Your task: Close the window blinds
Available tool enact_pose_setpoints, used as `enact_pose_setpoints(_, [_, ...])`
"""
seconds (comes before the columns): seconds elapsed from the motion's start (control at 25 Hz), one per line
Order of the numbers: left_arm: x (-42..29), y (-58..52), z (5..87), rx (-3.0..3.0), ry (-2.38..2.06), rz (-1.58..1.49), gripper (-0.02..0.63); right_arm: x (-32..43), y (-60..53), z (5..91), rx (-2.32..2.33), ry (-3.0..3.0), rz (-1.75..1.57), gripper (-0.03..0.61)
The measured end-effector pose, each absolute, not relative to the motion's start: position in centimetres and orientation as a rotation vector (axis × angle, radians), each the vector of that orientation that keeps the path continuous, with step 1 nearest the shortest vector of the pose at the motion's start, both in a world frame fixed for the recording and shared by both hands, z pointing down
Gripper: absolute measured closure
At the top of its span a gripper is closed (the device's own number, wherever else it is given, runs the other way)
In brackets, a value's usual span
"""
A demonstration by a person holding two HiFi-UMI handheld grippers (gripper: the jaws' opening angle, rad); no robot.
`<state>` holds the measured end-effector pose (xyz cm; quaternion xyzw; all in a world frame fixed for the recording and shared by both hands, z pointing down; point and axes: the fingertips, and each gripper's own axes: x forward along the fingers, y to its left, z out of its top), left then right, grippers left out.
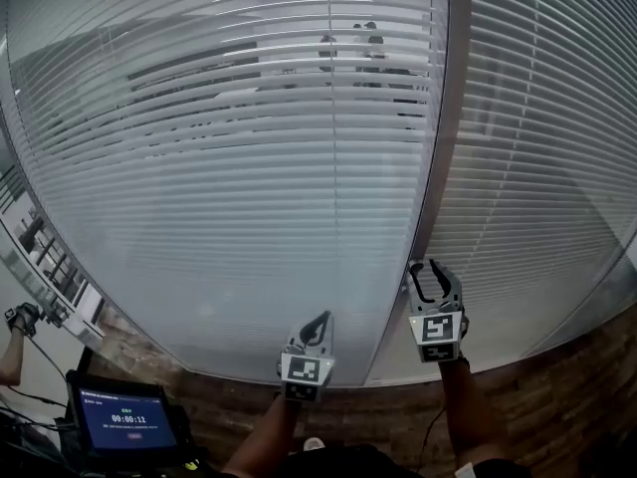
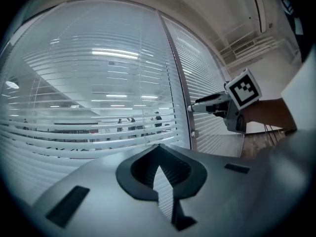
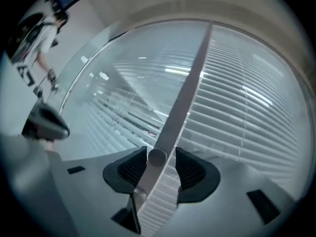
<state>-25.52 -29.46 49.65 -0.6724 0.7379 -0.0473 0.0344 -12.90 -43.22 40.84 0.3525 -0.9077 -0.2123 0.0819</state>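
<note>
Beside the frame post [image 1: 436, 167], window blinds [image 1: 249, 217] hang lowered, slats partly open.

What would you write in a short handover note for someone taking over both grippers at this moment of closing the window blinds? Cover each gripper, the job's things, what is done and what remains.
Left gripper: shut, empty, in front of the left blind.
Right gripper: open, jaws on either side of the round knob on the frame post, not pressing on it.
Done: the right blind looks closed.
To do: the left blind's upper slats let the room beyond show through. Probably grip the knob and turn it until they close.
</note>
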Motion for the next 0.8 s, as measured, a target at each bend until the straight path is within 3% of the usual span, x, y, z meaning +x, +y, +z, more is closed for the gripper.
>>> enact_pose_setpoints(0.16, [-25.3,-29.2,49.5,-2.103,2.307,-0.180,0.614,-12.3,-44.5,41.2,1.170,-2.884,-0.166,0.414])
enact_pose_setpoints(0.36, [-25.0,-29.3,49.6,-2.107,2.300,-0.175,0.614,-12.8,-44.9,41.8,1.177,-2.932,0.085,0.414])
enact_pose_setpoints(0.6, [-25.1,-28.7,50.1,-2.111,2.311,-0.203,0.614,-12.9,-45.0,41.6,1.257,-2.947,0.124,0.451])
enact_pose_setpoints(0.8, [-24.9,-29.3,50.4,-2.109,2.282,-0.188,0.614,-12.7,-44.9,41.5,1.247,-2.883,-0.035,0.453])
